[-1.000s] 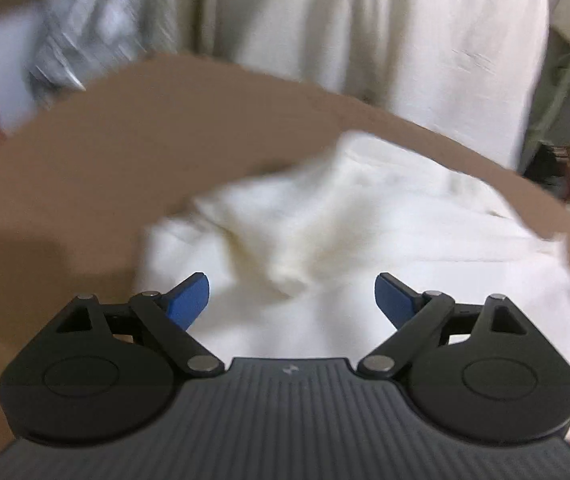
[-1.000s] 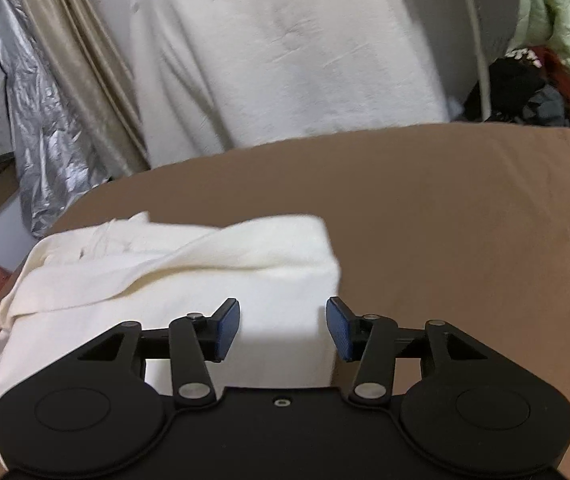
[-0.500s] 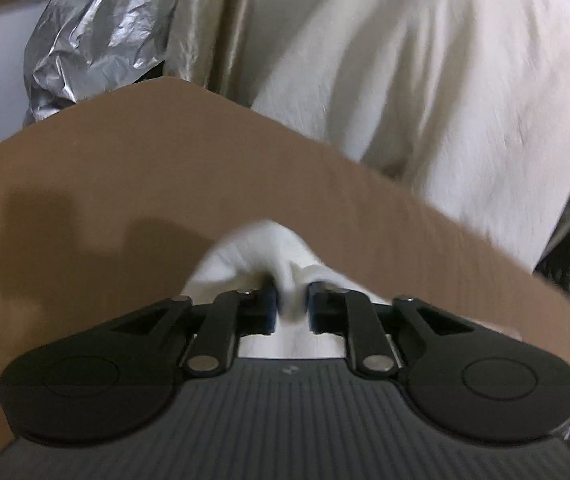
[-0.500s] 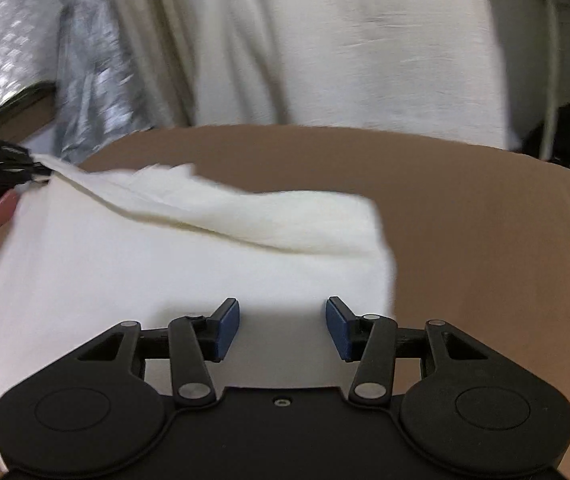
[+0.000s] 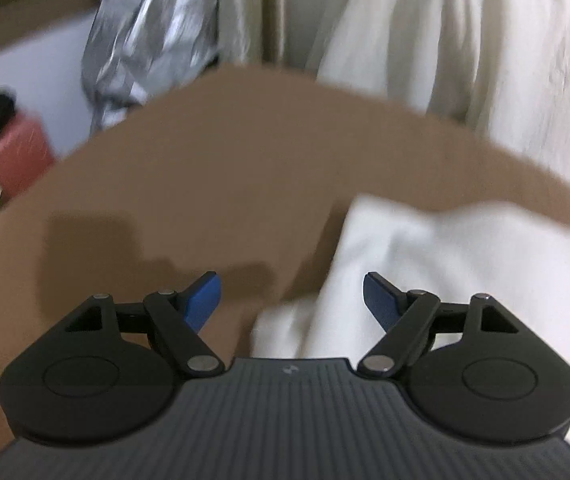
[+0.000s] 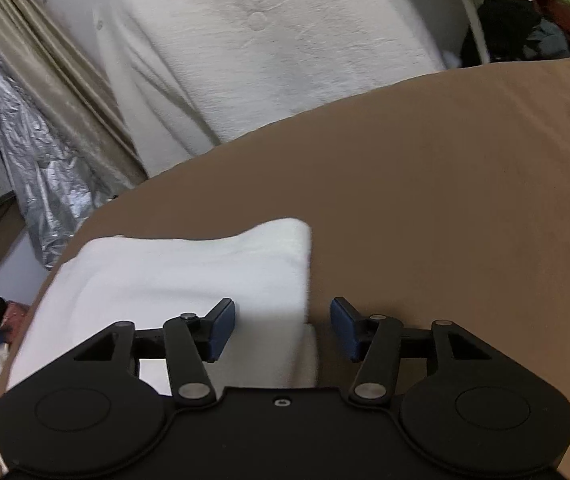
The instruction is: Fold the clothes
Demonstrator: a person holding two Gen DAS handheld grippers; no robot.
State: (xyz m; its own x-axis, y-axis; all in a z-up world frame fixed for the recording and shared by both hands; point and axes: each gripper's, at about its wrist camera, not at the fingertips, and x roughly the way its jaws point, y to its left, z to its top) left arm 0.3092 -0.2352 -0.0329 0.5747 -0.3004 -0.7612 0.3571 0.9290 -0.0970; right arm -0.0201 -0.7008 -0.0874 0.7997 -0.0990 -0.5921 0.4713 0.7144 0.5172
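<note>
left gripper: blue fingers spread wide, nothing between them; hangs over the garment's left edge, with the left finger over bare brown surface and the right finger over white cloth.
right gripper: fingers apart, holding nothing; straddles the garment's right edge, left finger over cloth, right finger over bare surface.
white garment: folded into a rough rectangle, lying flat on the brown surface, at its left part as the right wrist view shows it; far right corner sits a bit raised and rounded. In the left wrist view it fills the lower right, blurred, with a loose fold near the gripper body.
brown surface: bare to the right of the garment and beyond it, up to the far edge.
background: large white fabric hanging past the far edge; beige curtain and silver foil sheet off the far left corner; dark clothes pile off the far right.
image quality: left wrist view motion-blurred, fine detail unreadable.
</note>
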